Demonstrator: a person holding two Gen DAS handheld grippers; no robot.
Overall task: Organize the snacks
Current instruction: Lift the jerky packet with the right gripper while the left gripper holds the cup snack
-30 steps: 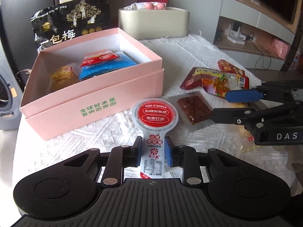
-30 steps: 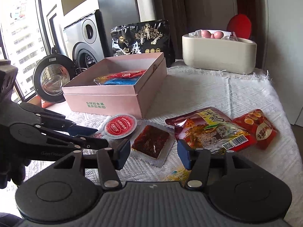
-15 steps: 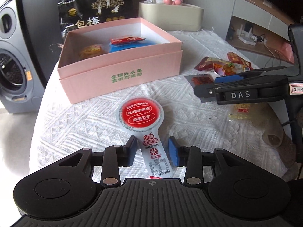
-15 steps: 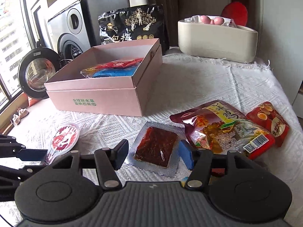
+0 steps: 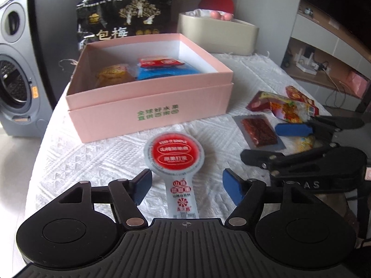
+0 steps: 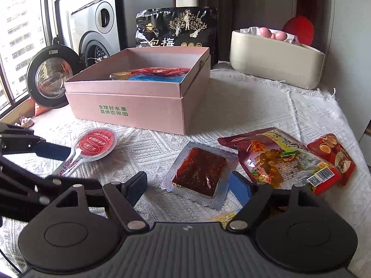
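Near: the left gripper (image 5: 186,186), jaws just opened wide, straddles the lollipop-shaped snack (image 5: 174,157) lying loose on the cloth. The right gripper (image 6: 189,186), also widening, frames the jerky sachet (image 6: 199,170). Far: the pink box (image 5: 148,106). Next, probably: close and lift.

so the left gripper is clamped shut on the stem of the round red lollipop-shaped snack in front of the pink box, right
Not quite. The left gripper is open: its jaws have just been opening, and in the left wrist view the round red snack lies between the blue pads with a gap on each side. It does lie in front of the pink box.
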